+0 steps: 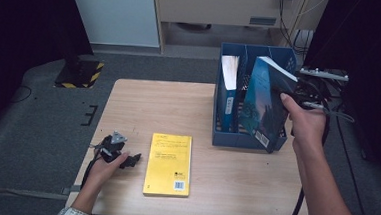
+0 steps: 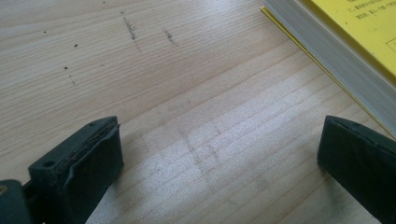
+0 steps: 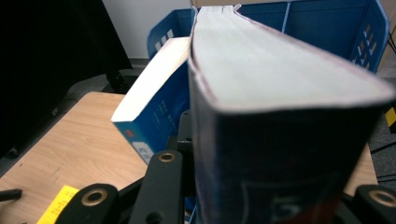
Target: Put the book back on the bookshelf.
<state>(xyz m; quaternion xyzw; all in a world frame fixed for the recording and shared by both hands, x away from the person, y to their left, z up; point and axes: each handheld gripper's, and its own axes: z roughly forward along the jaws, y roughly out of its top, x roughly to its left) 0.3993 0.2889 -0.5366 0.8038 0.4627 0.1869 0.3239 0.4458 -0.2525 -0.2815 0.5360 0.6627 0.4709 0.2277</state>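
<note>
Your right gripper (image 1: 299, 101) clamps the dark book (image 1: 265, 103); lower it upright into the rack's (image 1: 226, 139) right slot. Your left gripper (image 1: 125, 159) rests wide open.

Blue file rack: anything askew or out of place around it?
The dark blue book clamped in the right gripper leans tilted over the blue plastic file rack, not yet slotted. Nothing looks damaged.
</note>
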